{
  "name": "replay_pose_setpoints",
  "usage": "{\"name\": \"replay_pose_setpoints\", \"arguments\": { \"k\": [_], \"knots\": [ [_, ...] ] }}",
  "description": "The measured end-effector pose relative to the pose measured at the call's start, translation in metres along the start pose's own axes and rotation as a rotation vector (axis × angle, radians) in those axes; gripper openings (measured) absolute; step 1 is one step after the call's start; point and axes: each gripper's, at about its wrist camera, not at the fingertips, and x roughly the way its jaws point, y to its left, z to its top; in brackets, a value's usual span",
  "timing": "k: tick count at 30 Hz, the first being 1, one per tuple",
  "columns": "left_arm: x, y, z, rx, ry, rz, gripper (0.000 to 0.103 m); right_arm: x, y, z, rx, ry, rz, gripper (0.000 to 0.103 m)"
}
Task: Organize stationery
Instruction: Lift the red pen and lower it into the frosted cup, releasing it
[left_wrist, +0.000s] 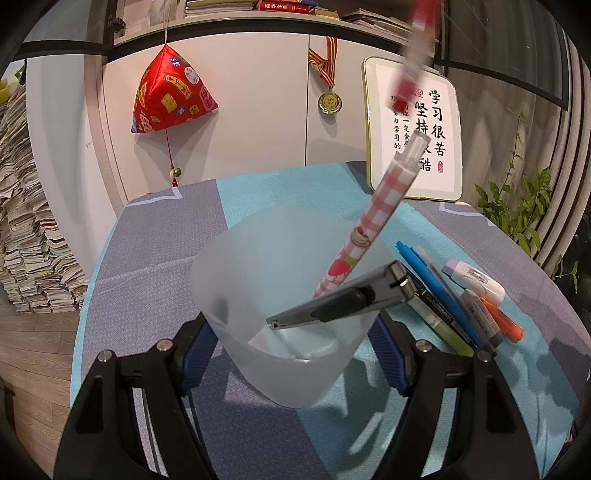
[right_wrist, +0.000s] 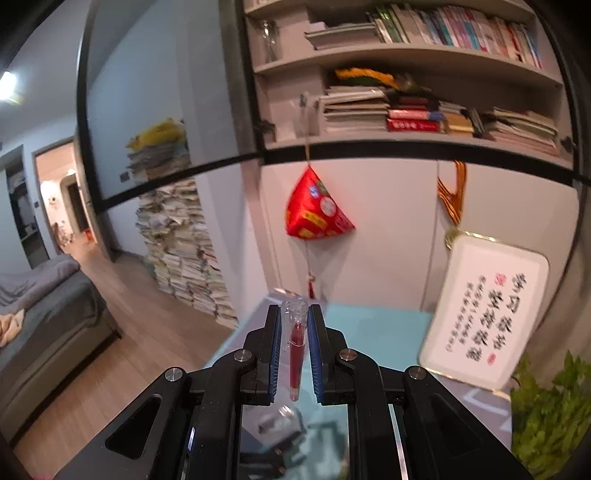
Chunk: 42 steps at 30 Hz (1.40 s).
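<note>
My left gripper (left_wrist: 291, 350) is shut on a frosted translucent cup (left_wrist: 258, 266), its blue pads pressed on both sides. A red-checked pen (left_wrist: 380, 210) and a grey utility knife (left_wrist: 332, 302) stand slanted in the cup. Loose on the cloth to the cup's right lie a blue pen (left_wrist: 432, 273), a black marker (left_wrist: 443, 314), a green highlighter (left_wrist: 450, 336), an orange highlighter (left_wrist: 506, 321) and a white-and-purple marker (left_wrist: 476, 280). High above the table, my right gripper (right_wrist: 295, 332) is shut on a red pen with a clear cap (right_wrist: 296, 347). That red pen (left_wrist: 417, 55) shows blurred at the top of the left wrist view.
The table wears a blue and grey cloth (left_wrist: 147, 266). A framed calligraphy board (left_wrist: 443, 122) leans on the white cabinet at the back right, with a green plant (left_wrist: 524, 210) beside it. A red pouch (left_wrist: 170, 99) and a medal (left_wrist: 330, 101) hang on the cabinet. Paper stacks (left_wrist: 26, 221) stand left.
</note>
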Motion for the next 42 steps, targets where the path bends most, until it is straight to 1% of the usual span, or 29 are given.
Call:
{"name": "replay_pose_setpoints", "arguments": {
  "k": [3, 8, 15, 27, 33, 36, 37, 38, 39, 40, 42],
  "knots": [
    [0.001, -0.001, -0.001, 0.0, 0.001, 0.001, 0.075, 0.013, 0.007, 0.0, -0.008, 0.014, 0.022, 0.015],
    [0.001, -0.001, 0.0, 0.0, 0.002, 0.001, 0.075, 0.044, 0.007, -0.012, 0.014, 0.085, 0.059, 0.015],
    [0.001, -0.002, -0.001, 0.002, 0.004, 0.002, 0.075, 0.074, -0.001, -0.032, 0.038, 0.172, 0.064, 0.015],
    [0.002, -0.003, -0.002, 0.001, 0.006, 0.002, 0.075, 0.102, -0.006, -0.059, 0.055, 0.281, 0.077, 0.015],
    [0.003, -0.003, -0.003, 0.0, 0.009, 0.001, 0.075, 0.111, -0.006, -0.073, 0.058, 0.368, 0.118, 0.015],
    [0.003, -0.003, -0.003, 0.001, 0.009, 0.002, 0.075, 0.107, -0.008, -0.075, 0.038, 0.363, 0.117, 0.016],
    [0.003, -0.003, -0.003, 0.0, 0.009, 0.002, 0.075, 0.106, -0.008, -0.076, 0.035, 0.359, 0.114, 0.02],
    [0.003, -0.003, -0.003, 0.001, 0.009, 0.002, 0.075, 0.104, -0.009, -0.077, 0.03, 0.355, 0.11, 0.029],
    [0.003, -0.003, -0.003, 0.002, 0.009, 0.003, 0.075, 0.101, -0.011, -0.078, 0.029, 0.345, 0.107, 0.033],
    [0.003, -0.003, -0.003, 0.002, 0.01, 0.003, 0.075, 0.1, -0.012, -0.078, 0.03, 0.334, 0.102, 0.039],
    [0.003, -0.003, -0.003, 0.003, 0.012, 0.005, 0.075, 0.096, -0.015, -0.08, 0.031, 0.313, 0.095, 0.04]
  ]
}}
